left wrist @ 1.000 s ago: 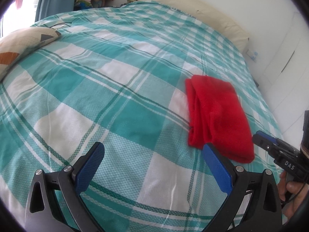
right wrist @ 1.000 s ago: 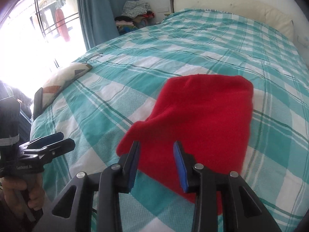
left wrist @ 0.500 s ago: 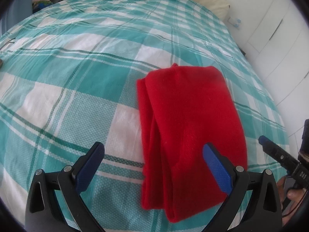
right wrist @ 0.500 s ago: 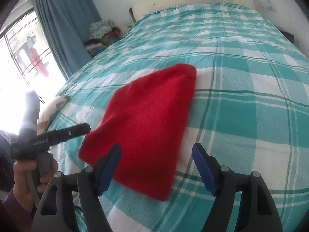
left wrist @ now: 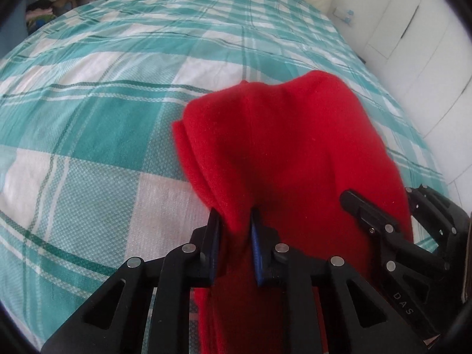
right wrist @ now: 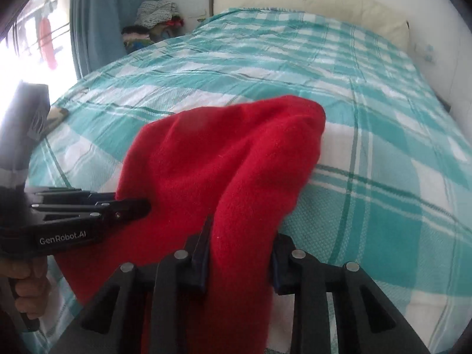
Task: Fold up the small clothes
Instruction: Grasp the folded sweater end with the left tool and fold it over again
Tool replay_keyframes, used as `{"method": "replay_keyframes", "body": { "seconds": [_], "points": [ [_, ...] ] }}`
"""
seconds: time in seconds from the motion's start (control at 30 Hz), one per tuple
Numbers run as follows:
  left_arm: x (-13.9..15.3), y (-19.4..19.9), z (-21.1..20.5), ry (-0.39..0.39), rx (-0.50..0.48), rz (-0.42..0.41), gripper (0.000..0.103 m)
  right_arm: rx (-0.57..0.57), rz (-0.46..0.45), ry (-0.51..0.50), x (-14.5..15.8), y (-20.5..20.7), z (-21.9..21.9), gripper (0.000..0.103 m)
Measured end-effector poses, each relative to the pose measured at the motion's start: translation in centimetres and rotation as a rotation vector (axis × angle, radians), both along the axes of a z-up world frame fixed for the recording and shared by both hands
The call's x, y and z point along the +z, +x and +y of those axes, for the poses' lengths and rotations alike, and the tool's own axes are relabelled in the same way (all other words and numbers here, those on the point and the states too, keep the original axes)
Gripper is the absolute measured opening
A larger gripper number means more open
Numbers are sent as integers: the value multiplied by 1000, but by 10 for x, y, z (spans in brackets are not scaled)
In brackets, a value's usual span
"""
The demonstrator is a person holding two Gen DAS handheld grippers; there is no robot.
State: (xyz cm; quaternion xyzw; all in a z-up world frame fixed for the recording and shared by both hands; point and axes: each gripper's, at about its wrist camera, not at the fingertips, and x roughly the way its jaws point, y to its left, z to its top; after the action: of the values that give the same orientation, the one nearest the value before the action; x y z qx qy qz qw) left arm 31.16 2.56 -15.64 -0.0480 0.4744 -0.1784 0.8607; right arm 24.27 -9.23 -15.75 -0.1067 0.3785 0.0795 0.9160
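Since a second ago we are closing both grippers in on the near edge of the red garment (left wrist: pixel 289 159), then lying flat, now bunching up. Left gripper (left wrist: pixel 235 230) is clenching on its left near corner, jaws closing; right gripper (right wrist: pixel 240 247) is pinching a thick fold, jaws closing too. We are only starting this fold, probably; layers underneath are hard to read. Garment is lying on the teal checked bedspread (right wrist: pixel 383 177); cream headboard (right wrist: pixel 324 3), blue curtain (right wrist: pixel 112 14), clothes pile (right wrist: pixel 153 26) beyond.
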Motion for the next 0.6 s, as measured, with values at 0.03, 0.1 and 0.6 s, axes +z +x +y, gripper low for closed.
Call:
{"method": "replay_keyframes", "body": {
  "seconds": [0.03, 0.1, 0.6],
  "points": [
    [9, -3, 3, -19, 1, -16, 17, 11, -26, -16, 7, -4, 2, 29],
    [35, -8, 10, -61, -3, -60, 17, 22, -71, 10, 26, -9, 2, 28],
    [29, -44, 17, 120, 39, -28, 53, -79, 110, 267, 34, -17, -64, 71]
  ]
}}
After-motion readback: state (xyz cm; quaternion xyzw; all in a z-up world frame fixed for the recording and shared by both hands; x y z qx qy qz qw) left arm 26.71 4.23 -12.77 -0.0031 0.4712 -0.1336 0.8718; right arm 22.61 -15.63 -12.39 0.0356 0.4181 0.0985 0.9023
